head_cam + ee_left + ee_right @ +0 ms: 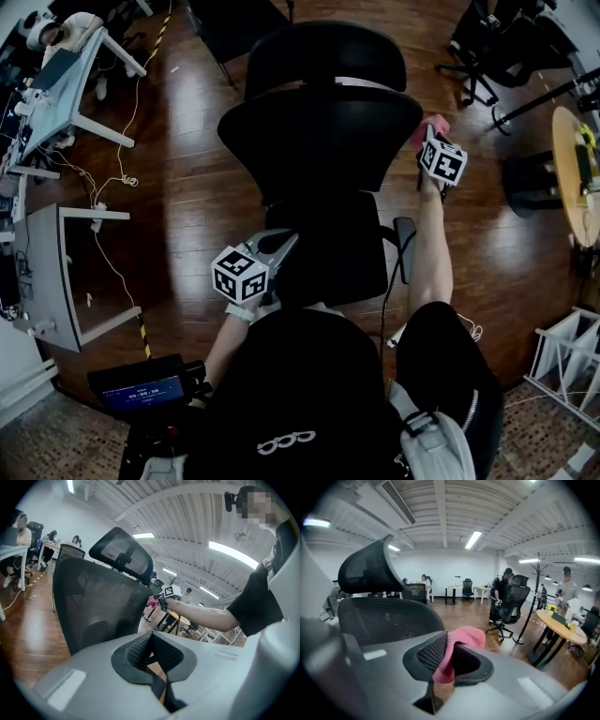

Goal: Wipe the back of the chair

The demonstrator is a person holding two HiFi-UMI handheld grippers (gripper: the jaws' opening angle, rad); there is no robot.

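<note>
A black mesh office chair stands in front of me, its back (319,141) below the headrest (325,54). My right gripper (427,142) is shut on a pink cloth (419,131) at the right edge of the chair back. The right gripper view shows the cloth (457,651) bunched between the jaws, with the chair back (389,616) just to the left. My left gripper (281,246) hangs low by the seat, on the chair's near side. In the left gripper view its jaws (151,641) are shut with nothing in them, and the chair back (93,606) rises ahead.
White desks (56,70) and a table (47,272) line the left, with cables on the wooden floor (178,187). A round wooden table (570,178) and a second black chair (487,42) stand at the right. A white rack (567,361) is at lower right.
</note>
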